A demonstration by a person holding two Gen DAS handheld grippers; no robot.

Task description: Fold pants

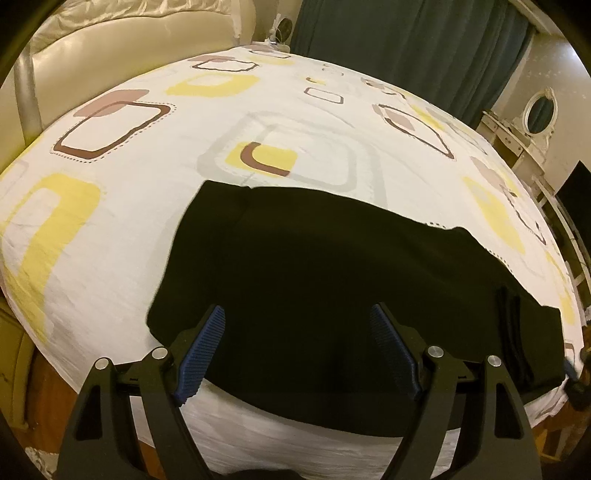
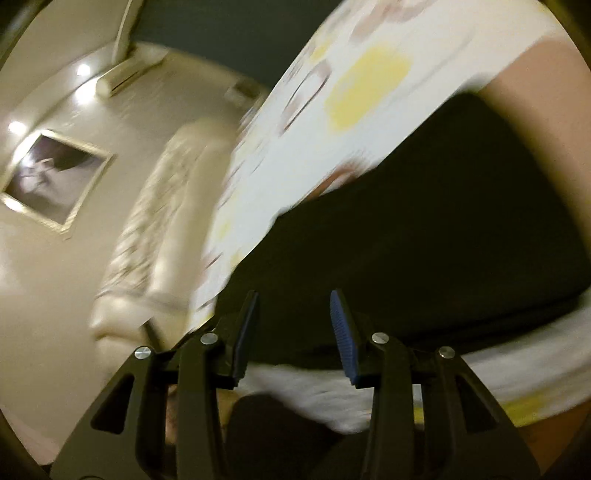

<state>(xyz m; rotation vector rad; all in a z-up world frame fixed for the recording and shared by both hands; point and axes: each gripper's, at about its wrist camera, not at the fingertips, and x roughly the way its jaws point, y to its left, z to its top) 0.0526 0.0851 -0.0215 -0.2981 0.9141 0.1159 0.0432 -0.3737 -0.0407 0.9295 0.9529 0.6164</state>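
The black pants [image 1: 314, 266] lie folded in a wide flat strip across the near part of the bed [image 1: 122, 229]. My left gripper [image 1: 299, 314] is open and empty, hovering over the pants' near edge, with its blue pads [image 1: 201, 354] wide apart. In the tilted, blurred right wrist view the pants [image 2: 424, 240] lie on the same patterned sheet [image 2: 295, 155]. My right gripper [image 2: 293, 299] is open and empty above the pants' near edge.
The bed has a white sheet with yellow and brown squares. A cream padded headboard [image 1: 122, 40] is at the far left, dark green curtains [image 1: 406, 33] behind, a dressing table with oval mirror [image 1: 539, 114] at right. A framed picture [image 2: 55, 181] hangs on the wall.
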